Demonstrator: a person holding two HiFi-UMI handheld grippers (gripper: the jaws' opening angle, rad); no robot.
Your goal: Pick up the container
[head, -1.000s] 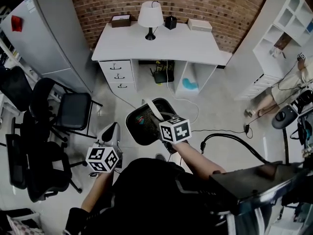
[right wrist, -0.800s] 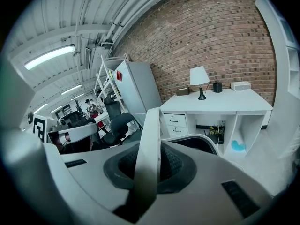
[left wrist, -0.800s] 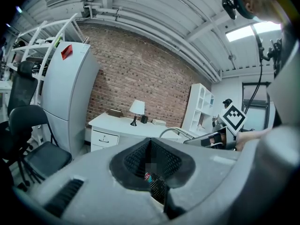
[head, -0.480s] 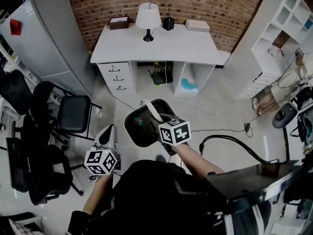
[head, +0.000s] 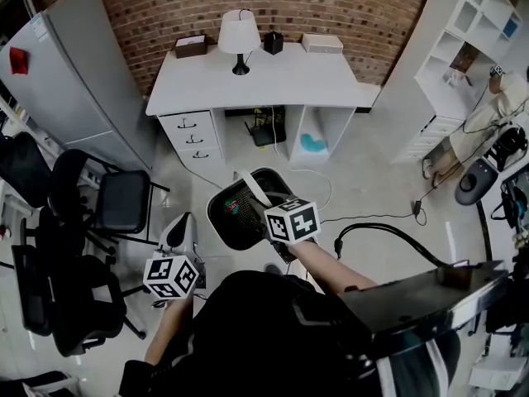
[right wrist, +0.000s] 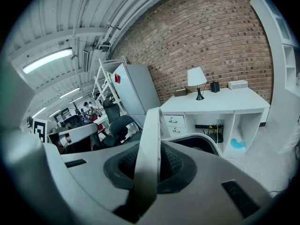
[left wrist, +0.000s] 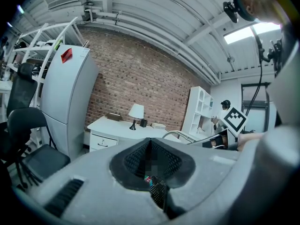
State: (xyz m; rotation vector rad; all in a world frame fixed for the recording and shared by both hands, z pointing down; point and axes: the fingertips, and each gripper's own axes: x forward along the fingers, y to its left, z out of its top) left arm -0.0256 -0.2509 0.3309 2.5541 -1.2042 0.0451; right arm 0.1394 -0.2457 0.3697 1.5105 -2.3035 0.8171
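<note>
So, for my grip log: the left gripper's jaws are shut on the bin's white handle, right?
No: it is the right gripper whose jaws are shut on the white handle of the bin; the right gripper view shows it.

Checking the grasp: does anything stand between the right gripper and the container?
Nothing visible does: the right gripper is shut directly on the white handle of the container.

Container: black mesh, matt; metal or plastic cannot be told. Its handle: white, smooth, plastic-looking, slight sheen. Wall: bare brick, rough, matt. Desk: white, smooth, matt. Refrigerator: grey, smooth, satin. Chair seat: black, matt, cloth-like
</note>
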